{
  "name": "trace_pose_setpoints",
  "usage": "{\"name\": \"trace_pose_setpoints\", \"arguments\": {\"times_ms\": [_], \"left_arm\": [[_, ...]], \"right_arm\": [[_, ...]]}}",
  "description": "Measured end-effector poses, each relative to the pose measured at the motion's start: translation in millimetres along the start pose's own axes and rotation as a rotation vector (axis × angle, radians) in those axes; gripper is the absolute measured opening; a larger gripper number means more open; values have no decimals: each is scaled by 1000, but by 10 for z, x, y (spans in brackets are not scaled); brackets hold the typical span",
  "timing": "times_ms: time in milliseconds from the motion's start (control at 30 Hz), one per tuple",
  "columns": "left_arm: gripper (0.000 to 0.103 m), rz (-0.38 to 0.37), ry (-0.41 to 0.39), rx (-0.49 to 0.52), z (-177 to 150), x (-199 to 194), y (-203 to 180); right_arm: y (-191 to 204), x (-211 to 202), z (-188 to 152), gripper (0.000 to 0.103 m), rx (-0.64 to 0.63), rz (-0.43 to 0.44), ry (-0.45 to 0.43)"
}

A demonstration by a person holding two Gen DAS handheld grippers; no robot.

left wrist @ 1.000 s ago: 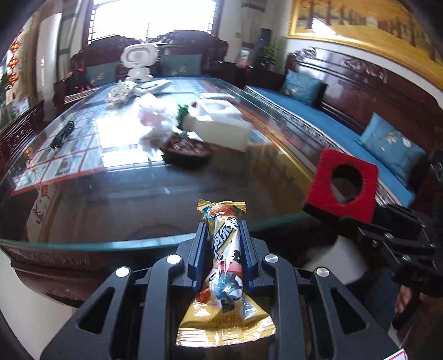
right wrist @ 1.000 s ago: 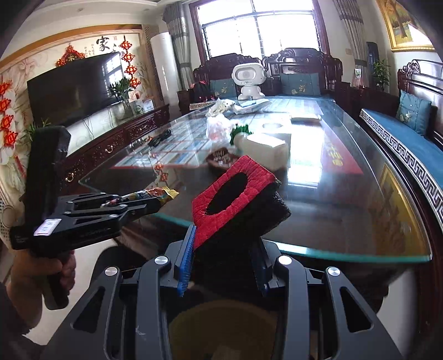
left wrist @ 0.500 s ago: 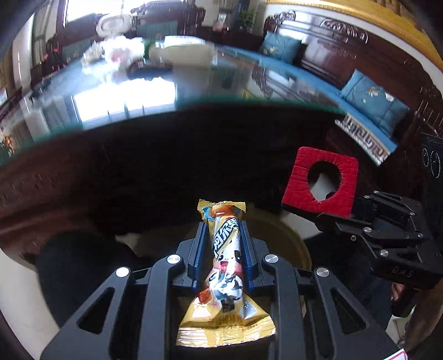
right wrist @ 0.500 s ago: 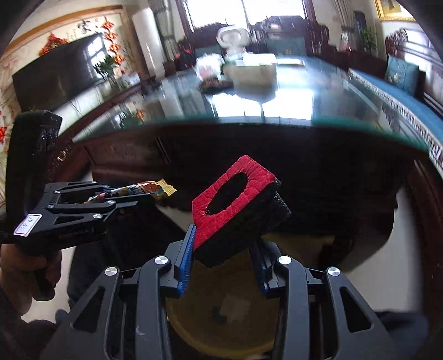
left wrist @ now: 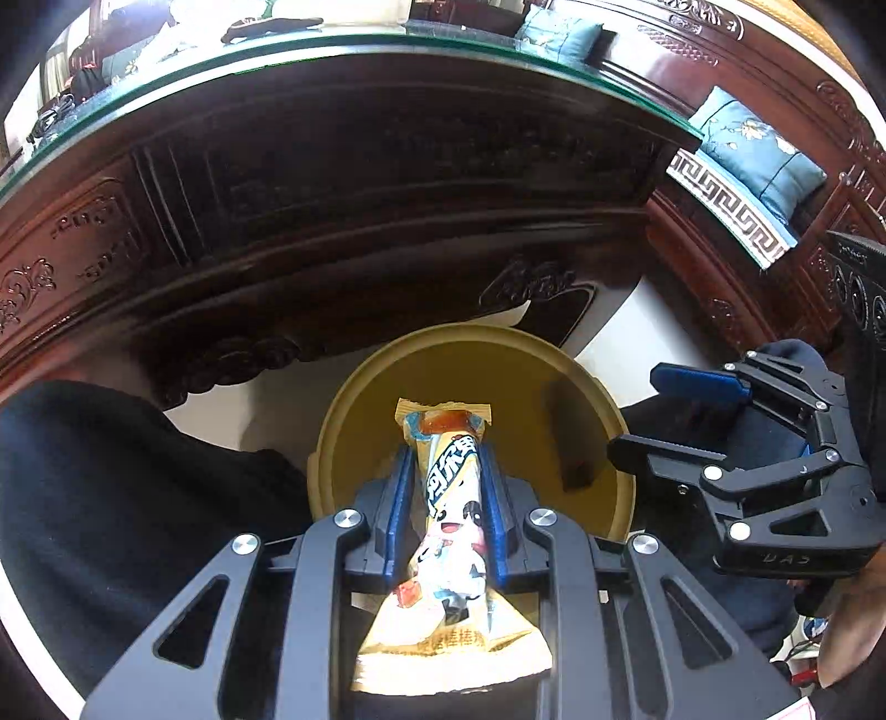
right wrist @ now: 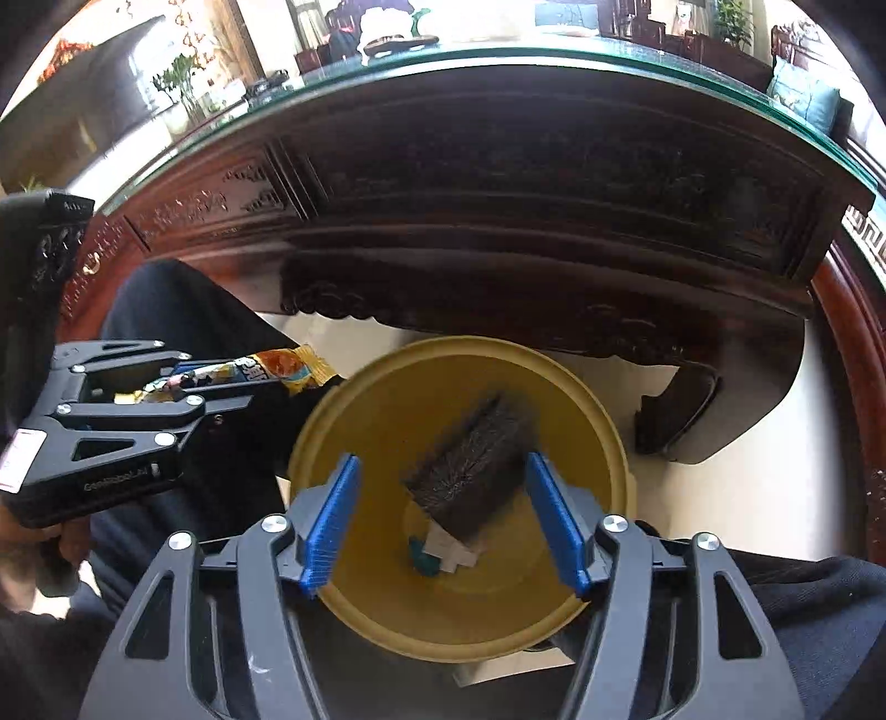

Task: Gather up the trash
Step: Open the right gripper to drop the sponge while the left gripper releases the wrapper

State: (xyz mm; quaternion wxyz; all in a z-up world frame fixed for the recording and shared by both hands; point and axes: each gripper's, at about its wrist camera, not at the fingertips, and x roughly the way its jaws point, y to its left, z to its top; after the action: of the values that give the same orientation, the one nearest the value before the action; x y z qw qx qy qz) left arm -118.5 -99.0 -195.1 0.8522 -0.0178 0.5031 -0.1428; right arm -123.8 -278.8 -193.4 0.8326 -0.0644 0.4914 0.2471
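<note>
My left gripper (left wrist: pixel 446 471) is shut on a yellow snack wrapper (left wrist: pixel 451 531) and holds it over the near rim of a round yellow bin (left wrist: pixel 476 354) on the floor. It also shows in the right wrist view (right wrist: pixel 266 376), left of the bin (right wrist: pixel 603 437). My right gripper (right wrist: pixel 443 515) is open above the bin. The black-sided red sponge block (right wrist: pixel 470 465) lies inside the bin below it, on a small teal and white scrap (right wrist: pixel 437 554). The right gripper (left wrist: pixel 653 410) appears at the right in the left wrist view.
A dark carved wooden table with a glass top (left wrist: pixel 354 50) (right wrist: pixel 498 55) stands just behind the bin. Its carved leg (right wrist: pixel 681 404) is right of the bin. A sofa with blue cushions (left wrist: pixel 758 149) is at the right. My dark-trousered legs flank the bin.
Both grippers dropped from table height to the bin on the floor. My right gripper opened and the sponge block fell into the bin. The left gripper kept hold of the wrapper.
</note>
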Motion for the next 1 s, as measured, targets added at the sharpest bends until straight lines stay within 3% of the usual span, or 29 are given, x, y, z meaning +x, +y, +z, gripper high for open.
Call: {"name": "trace_pose_setpoints", "arguments": {"times_ms": [700,767,800,833,1000], "left_arm": [[25,-63,80,47,43,314,-183],[42,-80,80,53,50,318,-197],[62,-87,80,54,58,314,-210],[66,-88,69,55,65,297,-220],[66,-80,62,56,106,298,-256]], "right_arm": [[-322,-28,-55,62,69,-64,1],[-355,-22,-61,62,75,-70,2],[-366,-21,-63,62,80,-70,3],[-383,-21,-67,62,84,-72,3],[-447,-34,-81,62,95,-82,2]]}}
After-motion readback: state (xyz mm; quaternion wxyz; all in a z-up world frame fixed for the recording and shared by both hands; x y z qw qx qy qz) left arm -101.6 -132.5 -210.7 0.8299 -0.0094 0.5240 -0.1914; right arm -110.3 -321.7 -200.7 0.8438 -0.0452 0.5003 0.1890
